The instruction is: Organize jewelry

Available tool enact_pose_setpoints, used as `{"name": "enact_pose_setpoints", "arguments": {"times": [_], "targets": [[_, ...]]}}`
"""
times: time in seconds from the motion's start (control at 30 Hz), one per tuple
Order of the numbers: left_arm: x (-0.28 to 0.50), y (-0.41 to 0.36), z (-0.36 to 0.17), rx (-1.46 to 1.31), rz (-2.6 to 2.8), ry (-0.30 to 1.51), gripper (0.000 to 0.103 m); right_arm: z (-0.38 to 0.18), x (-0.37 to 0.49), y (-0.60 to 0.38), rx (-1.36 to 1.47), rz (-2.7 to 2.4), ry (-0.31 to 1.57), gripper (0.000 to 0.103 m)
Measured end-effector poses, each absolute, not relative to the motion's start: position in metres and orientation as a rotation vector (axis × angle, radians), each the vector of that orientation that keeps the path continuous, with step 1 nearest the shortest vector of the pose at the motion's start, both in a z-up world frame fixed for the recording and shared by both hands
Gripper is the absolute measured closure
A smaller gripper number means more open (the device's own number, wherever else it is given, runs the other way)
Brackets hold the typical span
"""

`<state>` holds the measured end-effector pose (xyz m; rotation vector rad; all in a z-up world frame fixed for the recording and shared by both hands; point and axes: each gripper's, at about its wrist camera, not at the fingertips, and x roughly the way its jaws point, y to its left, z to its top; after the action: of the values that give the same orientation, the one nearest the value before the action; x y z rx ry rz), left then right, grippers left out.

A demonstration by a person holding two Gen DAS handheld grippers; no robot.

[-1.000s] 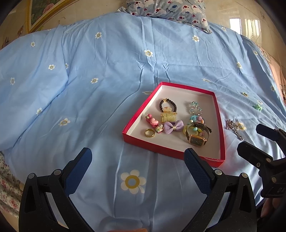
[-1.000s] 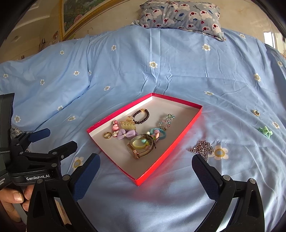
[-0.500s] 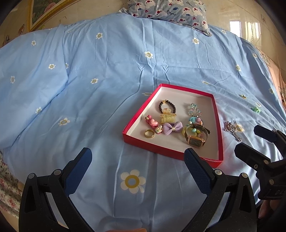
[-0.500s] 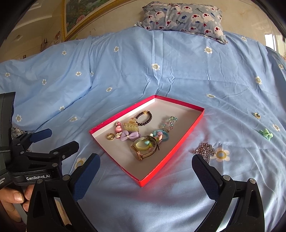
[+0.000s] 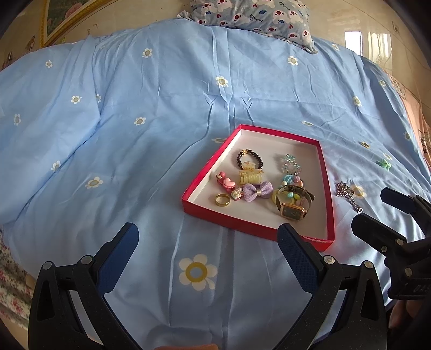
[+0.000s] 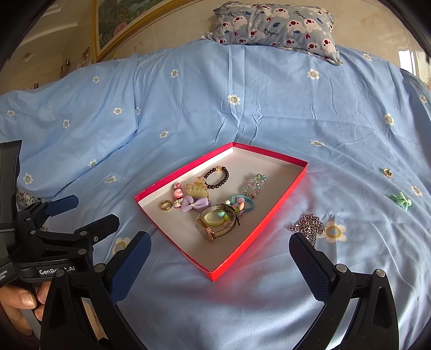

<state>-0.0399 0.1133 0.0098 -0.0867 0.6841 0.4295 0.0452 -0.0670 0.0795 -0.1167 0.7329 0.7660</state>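
Observation:
A shallow red box (image 5: 329, 188) (image 6: 293, 179) with a white floor lies on the blue bedspread. It holds a gold watch (image 5: 292, 210) (image 6: 215, 226), a gold ring (image 5: 222, 200) (image 6: 165, 205), a purple bow (image 5: 257, 191) (image 6: 195, 203), a yellow claw clip (image 5: 250, 175), a dark bead bracelet (image 5: 249, 157) (image 6: 216, 176) and several other pieces. A silver chain (image 5: 347, 195) (image 6: 308, 224), a green hair tie (image 5: 383, 163) (image 6: 401, 200) and a small gold piece (image 6: 387, 172) lie on the bed right of the box. My left gripper (image 5: 207, 249) and right gripper (image 6: 219, 254) are open, empty, near the box's front.
A patterned pillow (image 5: 253, 13) (image 6: 274, 24) lies at the head of the bed. A framed picture (image 6: 121, 24) hangs on the wall at the back left. The bed's left edge (image 5: 10, 269) is close to my left gripper.
Both grippers have drawn back and tilted up a little, so the box sits slightly lower in both views. Nothing on the bed has moved.

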Motion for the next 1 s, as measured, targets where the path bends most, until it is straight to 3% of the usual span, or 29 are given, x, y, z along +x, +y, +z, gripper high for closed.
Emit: {"name": "enact_pose_setpoints", "arguments": {"times": [1.0], "targets": [[-0.0364, 0.1156, 0.0036, -0.092, 0.420, 0.695, 0.000, 0.0758, 0.0460, -0.0646, -0.118, 0.772, 0.752, 0.000]]}}
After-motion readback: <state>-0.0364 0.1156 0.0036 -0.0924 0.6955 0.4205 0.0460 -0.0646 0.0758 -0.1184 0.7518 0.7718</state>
